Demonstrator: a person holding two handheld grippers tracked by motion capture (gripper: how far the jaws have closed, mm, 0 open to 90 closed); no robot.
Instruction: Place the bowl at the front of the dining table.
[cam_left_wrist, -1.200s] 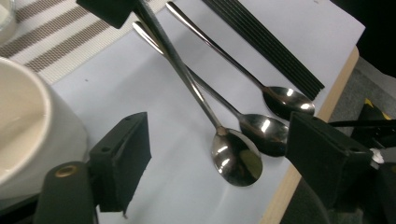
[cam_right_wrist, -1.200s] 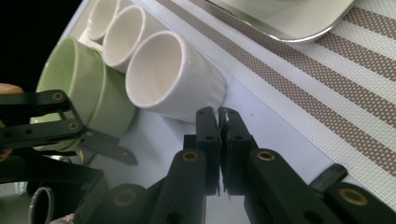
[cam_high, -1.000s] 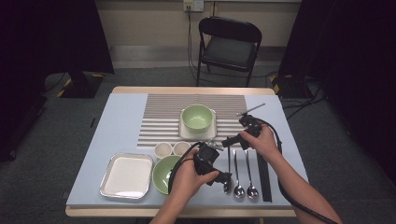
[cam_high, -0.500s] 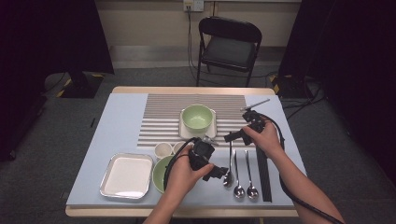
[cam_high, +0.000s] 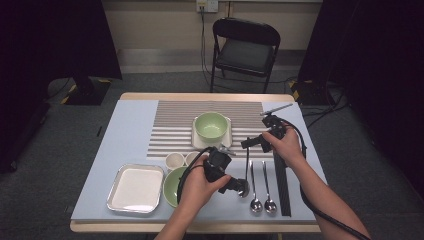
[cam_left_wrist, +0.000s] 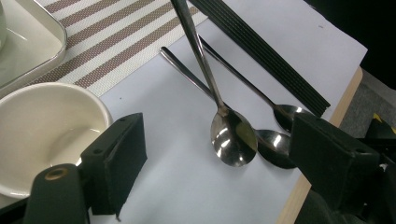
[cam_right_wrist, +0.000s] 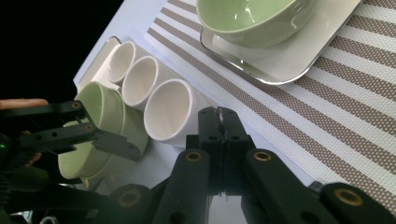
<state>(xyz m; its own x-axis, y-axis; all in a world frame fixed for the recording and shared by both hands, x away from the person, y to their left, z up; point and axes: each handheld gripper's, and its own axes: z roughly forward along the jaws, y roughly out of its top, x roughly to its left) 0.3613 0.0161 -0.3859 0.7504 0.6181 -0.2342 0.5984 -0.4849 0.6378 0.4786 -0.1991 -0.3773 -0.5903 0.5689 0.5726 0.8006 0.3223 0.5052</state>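
Note:
A steel spoon (cam_high: 246, 165) stands tilted, its bowl (cam_left_wrist: 233, 137) near the table and its handle rising to my right gripper (cam_high: 248, 143). The right gripper (cam_right_wrist: 222, 122) is shut, its jaws pressed together on the handle's end. My left gripper (cam_high: 239, 186) is open at the spoon's bowl. In the left gripper view its two black jaws stand wide apart on either side of the bowl, and the left gripper (cam_left_wrist: 222, 140) touches nothing.
Two more spoons (cam_high: 262, 200) and a black ribbed strip (cam_high: 282, 185) lie right of the held one. A green bowl (cam_high: 211, 125) sits on a white plate on the striped mat (cam_high: 175, 120). White cups (cam_right_wrist: 170, 112), another green bowl (cam_high: 172, 187) and a metal tray (cam_high: 136, 187) are front left.
My left gripper has turned its jaws to the right, toward the spoon's bowl. The right hand with the spoon's handle has barely shifted.

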